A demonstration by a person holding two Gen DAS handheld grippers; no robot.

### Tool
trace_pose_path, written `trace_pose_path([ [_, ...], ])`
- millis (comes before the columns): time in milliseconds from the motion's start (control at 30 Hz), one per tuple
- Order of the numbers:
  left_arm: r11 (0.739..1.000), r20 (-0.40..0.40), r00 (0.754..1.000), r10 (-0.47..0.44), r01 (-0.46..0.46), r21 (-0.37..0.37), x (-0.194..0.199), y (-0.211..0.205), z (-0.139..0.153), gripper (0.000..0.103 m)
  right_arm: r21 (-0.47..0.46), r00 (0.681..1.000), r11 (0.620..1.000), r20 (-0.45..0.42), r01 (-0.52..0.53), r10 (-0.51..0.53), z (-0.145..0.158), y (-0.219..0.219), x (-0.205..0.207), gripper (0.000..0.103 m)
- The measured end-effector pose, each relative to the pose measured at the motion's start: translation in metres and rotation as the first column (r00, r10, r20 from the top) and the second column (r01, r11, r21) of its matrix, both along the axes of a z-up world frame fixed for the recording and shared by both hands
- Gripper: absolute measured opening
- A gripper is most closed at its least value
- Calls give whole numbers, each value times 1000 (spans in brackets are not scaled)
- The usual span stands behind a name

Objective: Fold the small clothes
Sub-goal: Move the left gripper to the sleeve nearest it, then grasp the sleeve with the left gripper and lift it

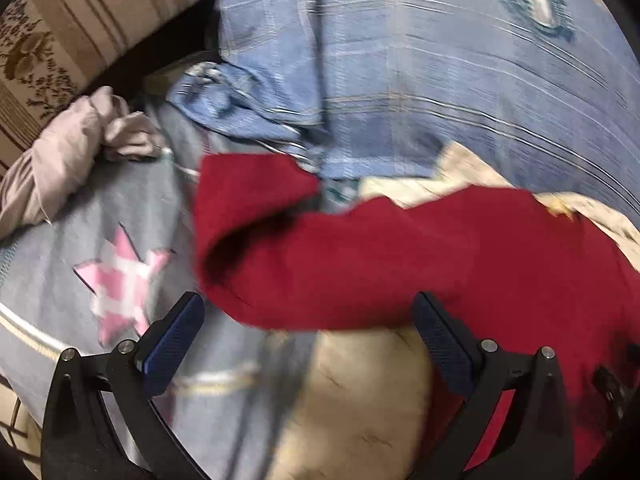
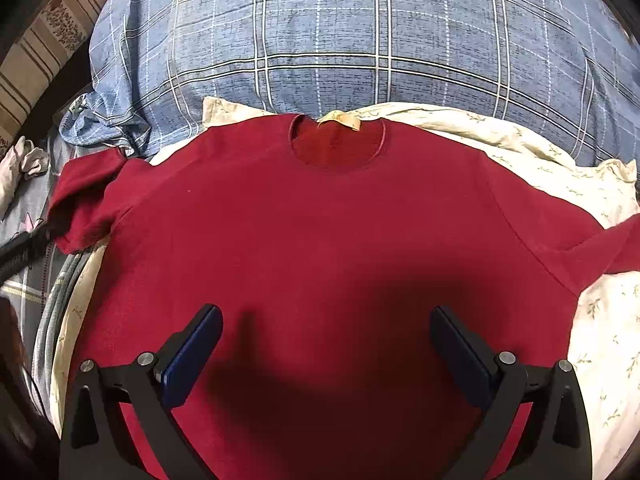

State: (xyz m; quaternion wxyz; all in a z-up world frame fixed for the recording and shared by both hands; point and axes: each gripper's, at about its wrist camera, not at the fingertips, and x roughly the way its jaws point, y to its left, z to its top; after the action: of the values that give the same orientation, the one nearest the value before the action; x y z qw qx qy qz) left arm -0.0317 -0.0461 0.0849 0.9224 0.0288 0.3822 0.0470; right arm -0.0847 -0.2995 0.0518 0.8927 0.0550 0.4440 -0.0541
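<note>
Shirt (image 2: 320, 240) (red) lies flat — left gripper (image 1: 308, 328), right gripper (image 2: 326, 340) both spread, empty.

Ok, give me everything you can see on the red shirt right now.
The red shirt is a plain dark-red short-sleeved top of soft knit-looking fabric with a round neckline and a tan neck label. It lies spread flat, neckline away from the right gripper, on a cream leaf-print cloth. One sleeve is rumpled and lies off the cream cloth onto grey bedding. Both the right gripper and the left gripper are open above it, fingers holding nothing.
</note>
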Motion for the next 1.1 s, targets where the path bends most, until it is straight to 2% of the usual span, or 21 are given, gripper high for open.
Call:
trace_pose_path([
  [300, 995, -41, 994, 98, -97, 38, 56, 42, -21, 103, 29, 999, 999, -6, -34, 35, -2, 5, 10, 103],
  [367, 993, -67, 993, 100, -95, 72, 71, 44, -29, 98, 46, 999, 998, -13, -39, 39, -5, 6, 13, 103],
  [400, 993, -79, 992, 96, -89, 83, 77, 43, -33, 91, 52, 999, 998, -16, -40, 41, -7, 6, 15, 103],
  [433, 992, -89, 992, 93, -84, 96, 84, 43, -38, 79, 52, 999, 998, -17, -40, 41, -8, 7, 16, 103],
  [500, 986, -61, 994, 94, -85, 147, 93, 40, -42, 68, 46, 999, 998, -19, -45, 46, -9, 8, 17, 103],
  [533, 981, -51, 994, 93, -83, 173, 97, 37, -42, 56, 44, 999, 998, -19, -49, 50, -9, 9, 17, 103],
  [567, 980, -56, 995, 89, -77, 181, 101, 36, -43, 48, 44, 998, 998, -20, -51, 52, -9, 9, 17, 103],
  [600, 983, -58, 994, 89, -79, 168, 104, 37, -43, 28, 46, 998, 998, -20, -53, 54, -9, 9, 17, 103],
  [633, 986, -60, 993, 97, -88, 145, 105, 40, -42, 11, 52, 998, 997, -19, -54, 55, -8, 8, 16, 103],
  [700, 997, -65, 995, 79, -79, 17, 102, 48, -34, 9, 64, 999, 997, -11, -50, 51, -5, 5, 15, 103],
  [733, 995, -63, 997, 51, -56, -82, 96, 50, -24, 8, 66, 999, 997, -8, -45, 46, -4, 4, 14, 103],
  [767, 990, -52, 998, 25, -32, -138, 91, 49, -16, 8, 67, 999, 997, -2, -37, 37, -2, 1, 13, 103],
  [833, 967, -16, 998, -59, 53, -249, 80, 38, 6, 8, 78, 1000, 997, 11, -10, 10, 2, -8, 11, 103],
  [933, 903, 40, 979, -200, 200, -380, 65, 8, 38, 8, 106, 1000, 994, 17, 24, -26, 6, -21, 9, 103],
  [1000, 836, 88, 952, -293, 300, -460, 55, -18, 59, 8, 114, 998, 992, 35, 49, -53, 13, -31, 3, 103],
  [1067, 753, 144, 915, -378, 394, -528, 46, -44, 76, 8, 109, 996, 991, 49, 74, -79, 18, -41, -3, 103],
  [1100, 720, 165, 897, -411, 430, -546, 40, -56, 81, 8, 108, 994, 990, 53, 85, -91, 20, -47, -6, 103],
])
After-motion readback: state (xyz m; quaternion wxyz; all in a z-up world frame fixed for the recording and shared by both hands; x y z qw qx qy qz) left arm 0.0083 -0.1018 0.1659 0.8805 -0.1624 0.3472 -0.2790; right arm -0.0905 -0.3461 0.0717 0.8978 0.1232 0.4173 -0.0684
